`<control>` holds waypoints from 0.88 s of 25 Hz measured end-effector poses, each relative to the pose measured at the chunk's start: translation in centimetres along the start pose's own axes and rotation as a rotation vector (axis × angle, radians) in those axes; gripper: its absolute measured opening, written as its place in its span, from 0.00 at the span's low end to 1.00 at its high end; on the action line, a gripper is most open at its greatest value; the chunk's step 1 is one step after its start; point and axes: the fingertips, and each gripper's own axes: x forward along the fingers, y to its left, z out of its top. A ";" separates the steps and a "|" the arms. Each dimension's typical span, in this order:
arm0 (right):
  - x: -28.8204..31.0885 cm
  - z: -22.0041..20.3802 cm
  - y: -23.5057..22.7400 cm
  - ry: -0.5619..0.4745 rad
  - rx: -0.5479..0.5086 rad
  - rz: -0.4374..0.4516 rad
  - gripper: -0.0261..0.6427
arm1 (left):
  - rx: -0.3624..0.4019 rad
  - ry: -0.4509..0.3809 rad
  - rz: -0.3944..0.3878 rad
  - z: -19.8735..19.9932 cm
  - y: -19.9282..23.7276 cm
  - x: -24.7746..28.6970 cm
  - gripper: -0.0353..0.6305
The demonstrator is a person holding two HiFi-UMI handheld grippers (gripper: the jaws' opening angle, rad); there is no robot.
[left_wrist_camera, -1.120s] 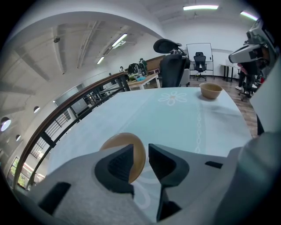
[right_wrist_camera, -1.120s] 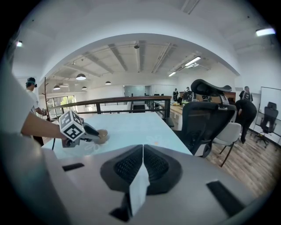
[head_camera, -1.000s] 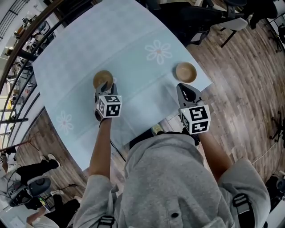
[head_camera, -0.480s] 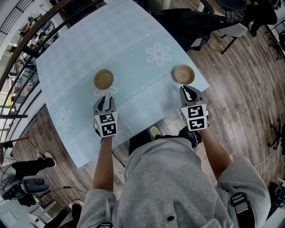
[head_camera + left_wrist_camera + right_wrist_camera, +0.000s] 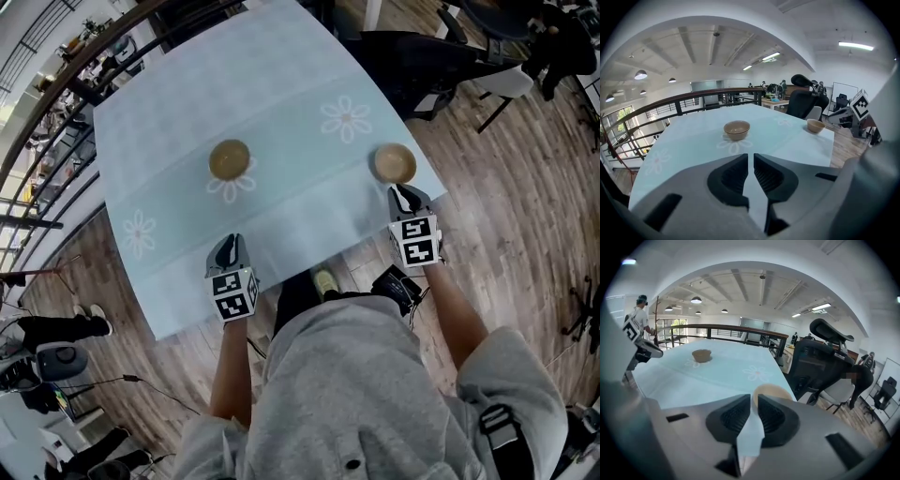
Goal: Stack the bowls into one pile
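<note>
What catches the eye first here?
A tan round bowl sits mid-table on the pale blue flowered tablecloth; a second tan bowl sits apart at its right edge. The right gripper points at that one; the left gripper, jaws closing on nothing, hangs at the near edge.

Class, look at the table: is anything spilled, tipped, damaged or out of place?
Nothing is spilled, tipped or damaged. The left bowl stands upright, well in from the edge of the table. The right bowl, also upright, sits close to the table's corner, where a knock might send it off.
</note>
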 end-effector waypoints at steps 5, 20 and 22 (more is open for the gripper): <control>1.6 -0.6 -0.6 0.024 -0.069 0.024 0.10 | -0.087 0.013 0.021 -1.4 0.0 -2.5 0.09; 5.8 -3.7 -1.2 0.155 -0.333 0.031 0.20 | -0.203 0.031 0.058 -3.3 -0.2 -5.5 0.08; 6.2 -3.8 -1.3 0.169 -0.364 0.025 0.20 | -0.203 0.027 0.065 -3.2 0.1 -5.7 0.08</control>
